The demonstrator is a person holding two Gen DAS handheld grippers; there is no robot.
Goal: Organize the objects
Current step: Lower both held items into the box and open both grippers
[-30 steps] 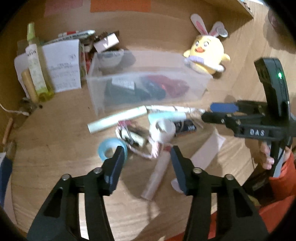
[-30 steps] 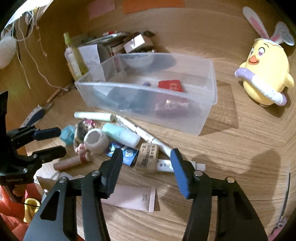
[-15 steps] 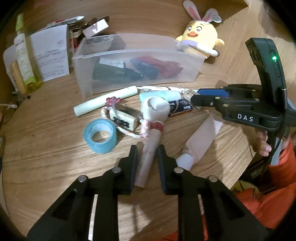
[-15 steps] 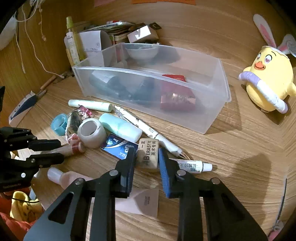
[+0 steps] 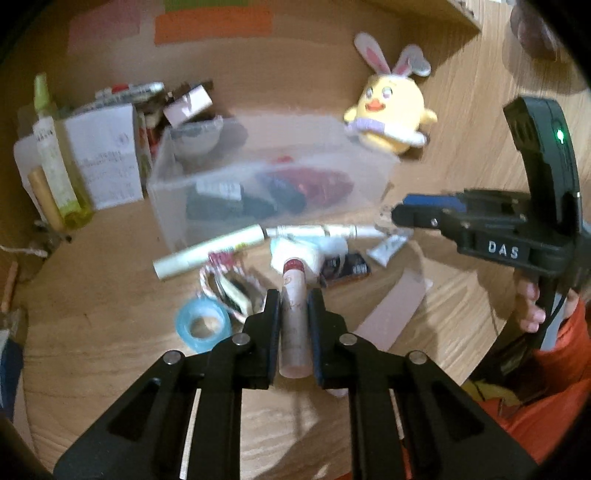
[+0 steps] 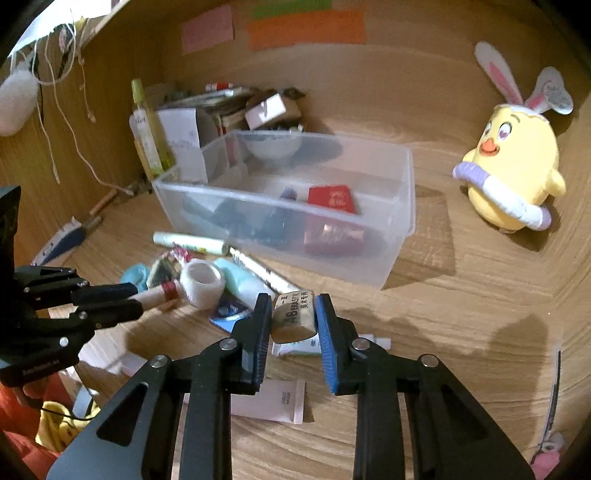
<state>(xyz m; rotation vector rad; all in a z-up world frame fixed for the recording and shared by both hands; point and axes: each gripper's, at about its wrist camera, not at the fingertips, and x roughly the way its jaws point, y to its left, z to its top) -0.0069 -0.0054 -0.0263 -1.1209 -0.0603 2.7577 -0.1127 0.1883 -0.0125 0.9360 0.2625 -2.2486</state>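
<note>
Left gripper (image 5: 292,295): clamped on a slim pink tube (image 5: 293,314), red band at its tip.
Right gripper (image 6: 293,302): squeezed a tan rectangular eraser (image 6: 294,315).
Bin (image 6: 400,206): translucent plastic, mid-bench (image 6: 461,332), woodgrain.

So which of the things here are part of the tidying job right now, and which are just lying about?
In the job:
- left gripper, closing on the pink tube
- right gripper, shut on the eraser
- clear bin, likely the destination

Lying about:
- yellow chick toy
- green bottle
- blue tape roll
- sticky notes on the wall
</note>
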